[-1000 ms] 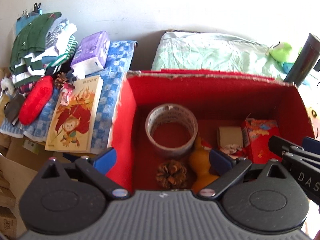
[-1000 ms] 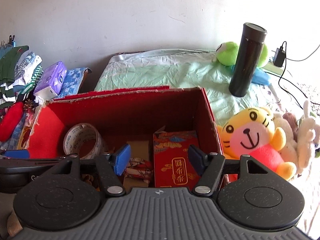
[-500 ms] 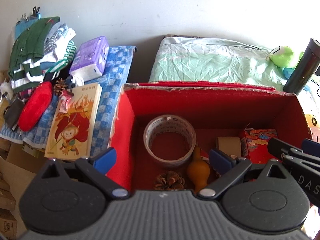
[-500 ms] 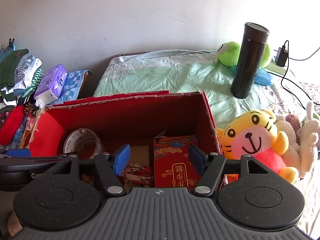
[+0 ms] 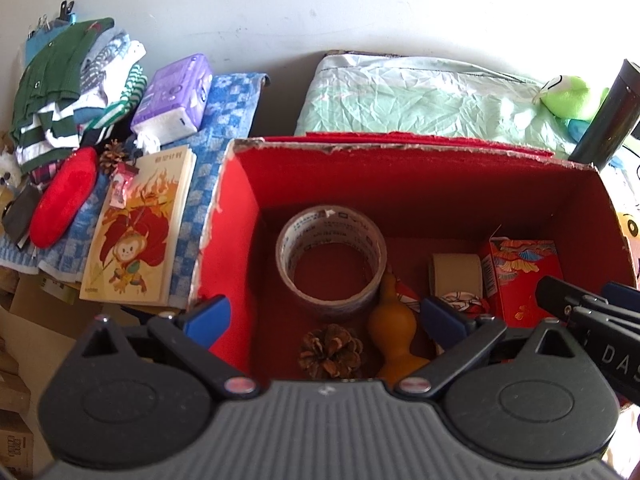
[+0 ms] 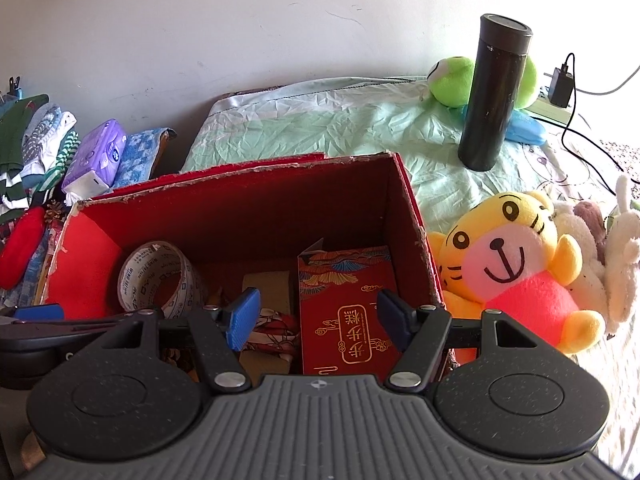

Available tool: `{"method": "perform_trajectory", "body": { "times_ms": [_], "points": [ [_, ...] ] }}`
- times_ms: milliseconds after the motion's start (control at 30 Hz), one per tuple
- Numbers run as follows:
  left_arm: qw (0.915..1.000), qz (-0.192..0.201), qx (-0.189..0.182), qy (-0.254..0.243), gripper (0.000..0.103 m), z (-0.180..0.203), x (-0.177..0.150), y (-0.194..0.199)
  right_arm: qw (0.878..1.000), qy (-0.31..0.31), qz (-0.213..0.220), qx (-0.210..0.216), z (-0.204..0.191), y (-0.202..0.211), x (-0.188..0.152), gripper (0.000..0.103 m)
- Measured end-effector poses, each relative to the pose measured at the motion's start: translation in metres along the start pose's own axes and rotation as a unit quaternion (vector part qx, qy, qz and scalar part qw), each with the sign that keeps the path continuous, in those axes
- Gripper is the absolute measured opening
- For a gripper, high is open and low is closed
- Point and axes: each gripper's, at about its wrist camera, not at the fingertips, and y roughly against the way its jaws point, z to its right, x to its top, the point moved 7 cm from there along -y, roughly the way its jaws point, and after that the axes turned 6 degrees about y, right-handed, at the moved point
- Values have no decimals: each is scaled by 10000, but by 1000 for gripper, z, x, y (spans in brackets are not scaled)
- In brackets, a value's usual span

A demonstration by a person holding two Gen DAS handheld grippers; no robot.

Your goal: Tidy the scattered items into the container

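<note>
Your left gripper (image 5: 326, 318) and right gripper (image 6: 318, 318) hang over the red box (image 5: 420, 184), jaws spread and empty. Inside lie a tape roll (image 5: 332, 256), pine cone (image 5: 332, 350), gourd (image 5: 394, 330) and red packet (image 6: 352, 320); a storybook (image 5: 138, 232) lies outside on the checked cloth (image 5: 224, 120).

We count two pine cones (image 5: 331, 351) (image 5: 113, 155) — two tape rolls (image 5: 332, 259) (image 5: 456, 276), one gourd (image 5: 394, 330), one red box (image 5: 420, 184).

Bare floor at the red box's (image 5: 420, 176) far side, behind the tape roll (image 5: 331, 258).
</note>
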Motion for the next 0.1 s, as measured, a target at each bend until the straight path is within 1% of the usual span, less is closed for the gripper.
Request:
{"method": "perform_trajectory", "body": {
  "times_ms": [100],
  "points": [
    [10000,53,-7,-9,101,0,1,1,10000,1,42,12,0,1,0,67]
  ]
}}
